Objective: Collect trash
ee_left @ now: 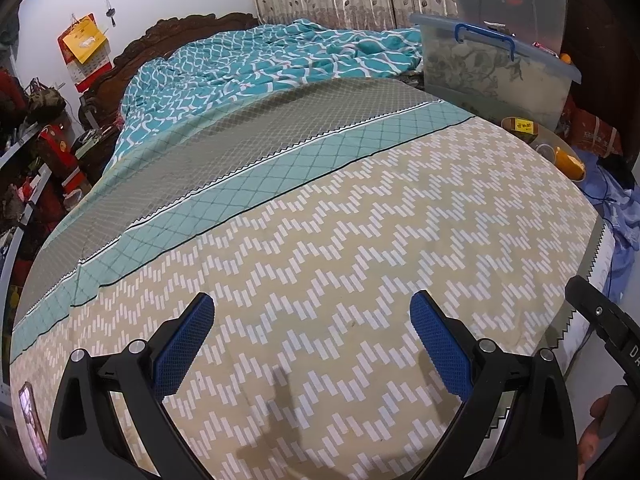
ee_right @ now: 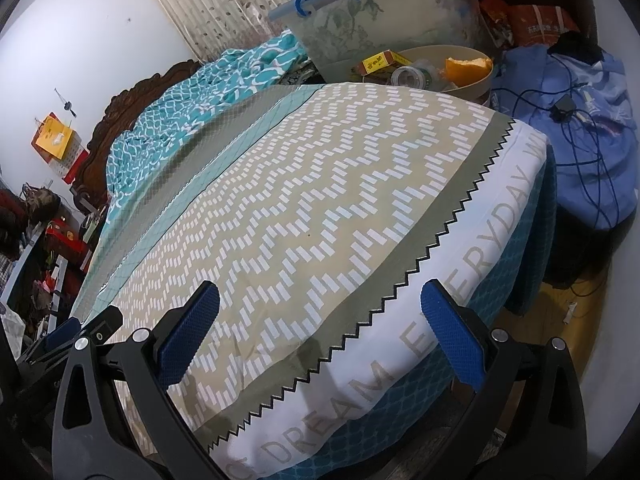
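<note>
A beige round bin stands past the bed's far corner and holds a yellow and red box, a crushed can and an orange peel. It also shows in the left wrist view with the box and peel. My left gripper is open and empty over the patterned bed sheet. My right gripper is open and empty over the bed's edge. The right gripper shows at the right edge of the left wrist view.
A teal quilt is bunched at the bed's head. A clear storage tub with a blue handle stands beyond the bin. A blue cloth heap with cables lies right of the bed. Cluttered shelves stand at left. A phone lies at the bed's near left.
</note>
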`<state>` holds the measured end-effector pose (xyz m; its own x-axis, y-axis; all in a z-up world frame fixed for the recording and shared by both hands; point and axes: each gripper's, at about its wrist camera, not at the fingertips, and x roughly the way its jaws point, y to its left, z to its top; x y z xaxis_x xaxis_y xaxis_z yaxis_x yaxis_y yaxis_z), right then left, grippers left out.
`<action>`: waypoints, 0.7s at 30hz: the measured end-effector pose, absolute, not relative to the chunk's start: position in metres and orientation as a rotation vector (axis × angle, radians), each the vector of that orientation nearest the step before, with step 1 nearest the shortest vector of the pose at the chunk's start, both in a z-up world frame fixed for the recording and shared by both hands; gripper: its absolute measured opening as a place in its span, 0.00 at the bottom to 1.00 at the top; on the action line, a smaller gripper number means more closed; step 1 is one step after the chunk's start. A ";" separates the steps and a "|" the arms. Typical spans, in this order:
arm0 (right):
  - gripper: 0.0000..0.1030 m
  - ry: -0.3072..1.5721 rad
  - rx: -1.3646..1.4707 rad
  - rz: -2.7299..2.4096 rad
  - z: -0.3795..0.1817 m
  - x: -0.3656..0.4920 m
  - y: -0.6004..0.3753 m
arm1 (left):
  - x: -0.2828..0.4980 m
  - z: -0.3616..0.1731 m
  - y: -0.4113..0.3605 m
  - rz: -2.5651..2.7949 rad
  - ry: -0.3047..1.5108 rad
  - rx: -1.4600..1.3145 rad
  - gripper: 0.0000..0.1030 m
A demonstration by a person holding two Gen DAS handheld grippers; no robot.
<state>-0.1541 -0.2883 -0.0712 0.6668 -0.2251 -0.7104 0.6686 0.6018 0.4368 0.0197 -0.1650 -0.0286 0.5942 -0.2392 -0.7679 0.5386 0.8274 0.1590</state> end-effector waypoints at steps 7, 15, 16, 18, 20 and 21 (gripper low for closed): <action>0.97 0.657 0.749 -0.557 -0.070 -0.152 -0.286 | 0.022 -0.029 -0.162 -0.459 0.822 0.397 0.92; 0.97 0.654 0.740 -0.557 -0.069 -0.152 -0.284 | 0.021 -0.031 -0.161 -0.472 0.828 0.396 0.92; 0.97 0.654 0.740 -0.557 -0.069 -0.152 -0.284 | 0.021 -0.031 -0.161 -0.473 0.829 0.394 0.92; 0.97 0.654 0.735 -0.554 -0.068 -0.152 -0.283 | 0.022 -0.031 -0.160 -0.474 0.831 0.391 0.92; 0.97 0.653 0.729 -0.551 -0.067 -0.151 -0.282 | 0.022 -0.032 -0.160 -0.477 0.834 0.390 0.92; 0.97 0.653 0.726 -0.550 -0.066 -0.151 -0.281 | 0.022 -0.032 -0.160 -0.478 0.835 0.391 0.92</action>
